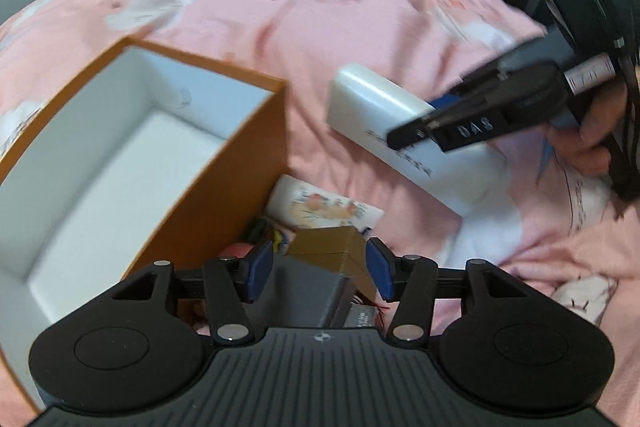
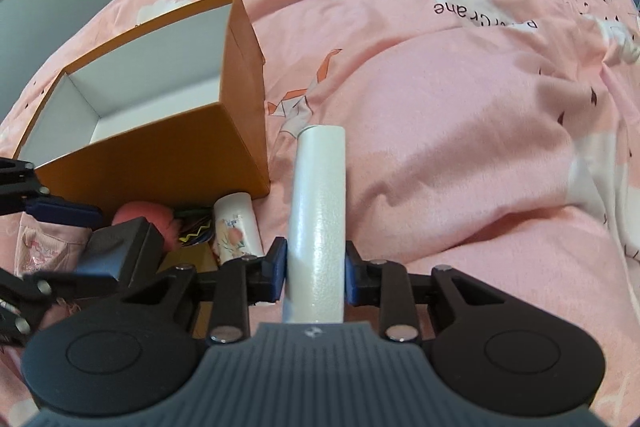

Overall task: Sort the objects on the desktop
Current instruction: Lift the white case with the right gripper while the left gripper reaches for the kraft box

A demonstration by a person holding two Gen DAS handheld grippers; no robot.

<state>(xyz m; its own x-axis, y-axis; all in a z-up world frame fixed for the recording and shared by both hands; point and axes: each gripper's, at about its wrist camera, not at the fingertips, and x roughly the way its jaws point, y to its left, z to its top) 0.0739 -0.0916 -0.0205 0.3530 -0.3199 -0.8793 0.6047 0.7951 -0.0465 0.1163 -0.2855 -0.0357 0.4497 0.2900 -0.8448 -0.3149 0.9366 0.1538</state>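
**White bar gripped on the right, left gripper open over the clutter**

Only the left wrist view shows the right gripper (image 1: pixel 404 131) from outside: it reaches in from the right edge of the frame, a hand (image 1: pixel 588 143) behind it, clamped across a long white bar (image 1: pixel 384 107) that hangs above the pink bedspread (image 1: pixel 320 11). That view is motion-blurred. The right wrist view alone shows a window at the upper left corner and soft toys at the top edge, and it shows the left gripper (image 2: pixel 60 227) at the lower left edge.

The white bar (image 2: pixel 318 211) is a smooth, rounded white block with dark lettering on one side; in the right wrist view it runs up the centre of the frame from between the blue pads (image 2: pixel 280 269). The right gripper (image 2: pixel 316 271) is partly closed, both pads pressed on the bar.

The orange box (image 1: pixel 224 163), white inside, sits at the left in both views with nothing visible in it. Beside its near wall lie a floral white packet (image 2: pixel 236 231), a red round thing (image 2: pixel 140 213), a tan box (image 1: pixel 332 247) and a dark grey block (image 2: pixel 116 251).

The left gripper (image 1: pixel 320 267) stands fairly wide open above the tan box and grey block, and holds nothing
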